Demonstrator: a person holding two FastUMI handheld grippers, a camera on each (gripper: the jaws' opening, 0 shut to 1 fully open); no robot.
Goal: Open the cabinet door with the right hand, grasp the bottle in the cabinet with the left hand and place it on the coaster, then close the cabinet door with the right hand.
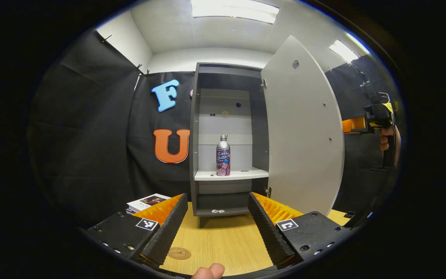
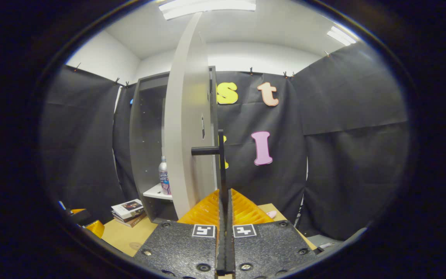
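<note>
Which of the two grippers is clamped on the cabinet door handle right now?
The right gripper: its fingers are closed on the door handle. The left gripper is open, facing the bottle.

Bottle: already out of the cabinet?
No, the bottle stands upright on the cabinet shelf behind the open door, the open left gripper short of it.

Each tool (image 1: 218, 224) carries a black textured body with screws and a square black-and-white marker.

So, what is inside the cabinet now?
One bottle stands upright on the middle shelf of the cabinet. The shelf beside it holds only a tiny dark speck. The open door covers the cabinet's right side.
</note>
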